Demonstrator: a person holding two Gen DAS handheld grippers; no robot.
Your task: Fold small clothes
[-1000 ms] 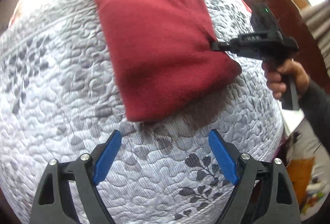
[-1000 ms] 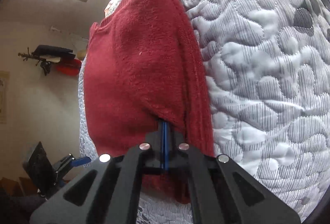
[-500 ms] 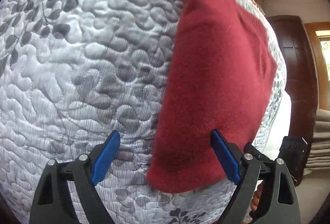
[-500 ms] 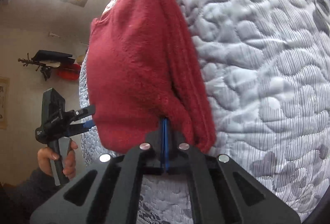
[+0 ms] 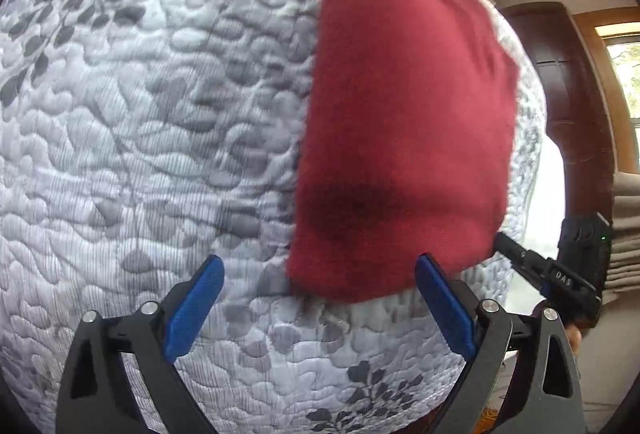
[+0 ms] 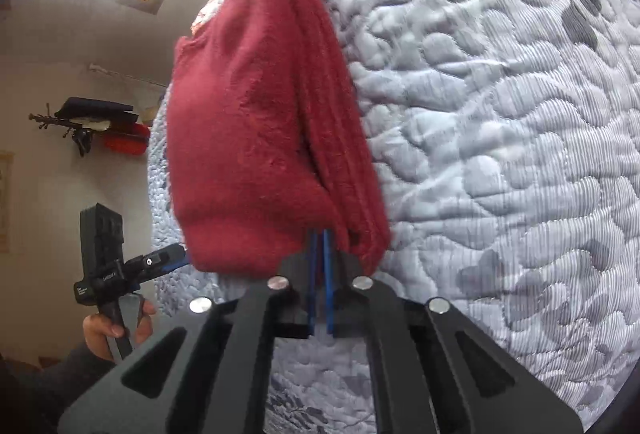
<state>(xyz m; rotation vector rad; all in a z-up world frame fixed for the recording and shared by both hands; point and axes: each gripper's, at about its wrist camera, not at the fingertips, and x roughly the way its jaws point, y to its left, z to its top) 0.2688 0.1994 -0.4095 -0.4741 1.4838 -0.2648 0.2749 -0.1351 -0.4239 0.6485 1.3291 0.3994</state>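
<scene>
right gripper (image 6: 318,274) clenched on the near corner of the red garment (image 6: 256,138), blue pads nearly together with fabric between. left gripper (image 5: 318,310) released, jaws wide, hovering just short of the garment's near edge. garment folded, lying on the quilted bedspread (image 5: 152,138), long axis running away from both grippers; near edge ahead and slightly right of the left gripper, so probably a short advance to the free corner. left view: flat top face and the right gripper at the far corner. right view: stacked layers at the fold, hidden from the left.
</scene>
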